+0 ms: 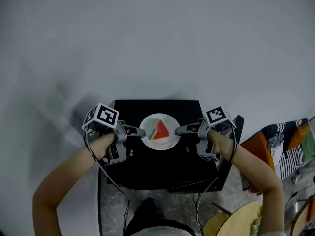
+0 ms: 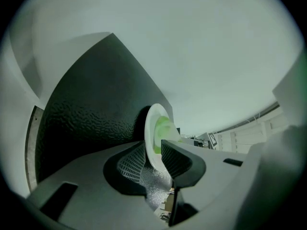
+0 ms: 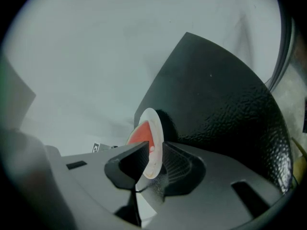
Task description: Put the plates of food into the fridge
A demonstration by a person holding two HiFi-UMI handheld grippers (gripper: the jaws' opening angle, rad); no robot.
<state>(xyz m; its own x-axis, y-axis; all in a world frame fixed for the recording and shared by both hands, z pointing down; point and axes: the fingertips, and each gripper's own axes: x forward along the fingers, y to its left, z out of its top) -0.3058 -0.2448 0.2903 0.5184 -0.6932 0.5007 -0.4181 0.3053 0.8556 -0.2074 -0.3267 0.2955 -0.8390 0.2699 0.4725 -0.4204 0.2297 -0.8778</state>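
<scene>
left tool (image 1: 142, 132) and right tool (image 1: 178, 130) pinch one plate (image 1: 169, 142); one watermelon slice (image 1: 159, 130)

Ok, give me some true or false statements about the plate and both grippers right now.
1. The white plate carries a watermelon slice. True.
2. Only the right gripper holds the plate. False: the left gripper is shut on the opposite rim too.
3. The plate is over the top of the black unit. True.
4. The watermelon slice lies on the black top beside the plate. False: it lies on the plate.
</scene>
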